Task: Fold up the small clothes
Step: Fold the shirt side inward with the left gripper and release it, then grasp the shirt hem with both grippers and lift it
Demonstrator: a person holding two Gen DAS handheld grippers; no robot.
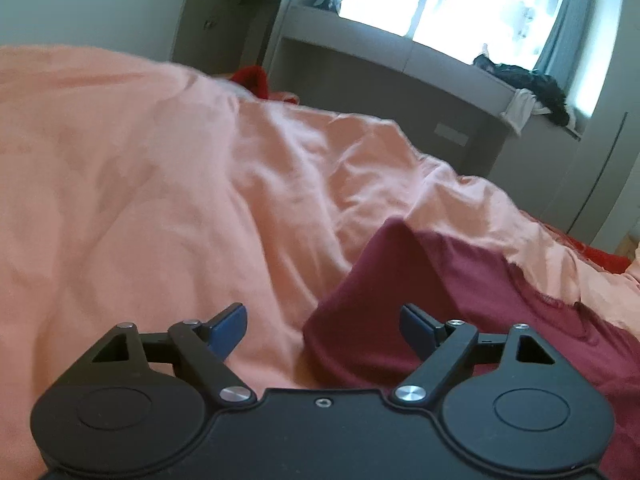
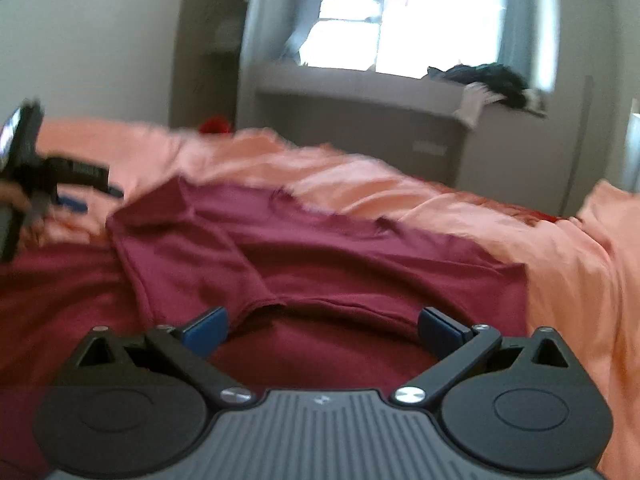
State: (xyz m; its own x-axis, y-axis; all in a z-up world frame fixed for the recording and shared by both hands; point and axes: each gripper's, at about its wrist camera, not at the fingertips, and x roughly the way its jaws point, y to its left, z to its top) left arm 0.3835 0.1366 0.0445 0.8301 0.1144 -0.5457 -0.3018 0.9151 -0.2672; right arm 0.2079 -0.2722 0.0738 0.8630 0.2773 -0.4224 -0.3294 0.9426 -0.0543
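Note:
A dark red T-shirt (image 2: 328, 248) lies spread on a salmon-pink bedcover (image 2: 568, 264), its left sleeve folded in over the body. My right gripper (image 2: 322, 328) is open and empty, low over the shirt's near hem. My left gripper (image 1: 322, 330) is open and empty, just above the shirt's left corner (image 1: 400, 304) and the pink cover (image 1: 160, 200). The left gripper also shows at the far left of the right wrist view (image 2: 60, 184), beside the shirt's left edge.
A grey window bench (image 2: 360, 92) stands beyond the bed, with dark clothes heaped on it (image 2: 488, 80). A bright red item (image 1: 252, 78) lies at the bed's far edge. A red sheet (image 2: 48, 300) lies under the shirt on the near left.

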